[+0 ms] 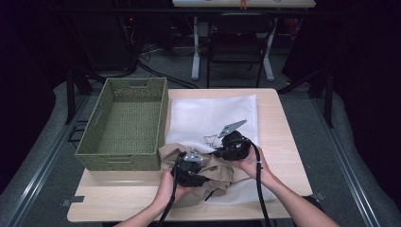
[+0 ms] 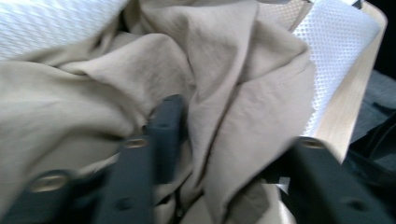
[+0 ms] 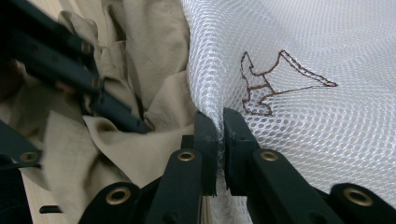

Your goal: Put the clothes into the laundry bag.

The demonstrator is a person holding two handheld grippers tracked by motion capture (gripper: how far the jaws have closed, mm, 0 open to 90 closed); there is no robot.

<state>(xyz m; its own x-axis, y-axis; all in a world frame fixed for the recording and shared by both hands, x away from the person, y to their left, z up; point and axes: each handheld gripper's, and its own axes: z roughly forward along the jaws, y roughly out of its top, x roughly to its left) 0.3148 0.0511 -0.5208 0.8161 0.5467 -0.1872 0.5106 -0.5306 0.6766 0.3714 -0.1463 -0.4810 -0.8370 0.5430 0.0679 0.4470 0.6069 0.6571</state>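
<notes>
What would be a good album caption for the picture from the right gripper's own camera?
Right gripper pinching the edge of a white mesh bag, beside crumpled beige cloth.

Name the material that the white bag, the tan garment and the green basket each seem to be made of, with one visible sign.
White bag: open synthetic mesh, slightly glossy; honeycomb holes show, with a brown stitched outline.
Tan garment: soft matte woven cloth, perhaps cotton; it creases into loose folds.
Green basket: woven fibre or paper cord, matte; rows of weave and cut-out handles show.
</notes>
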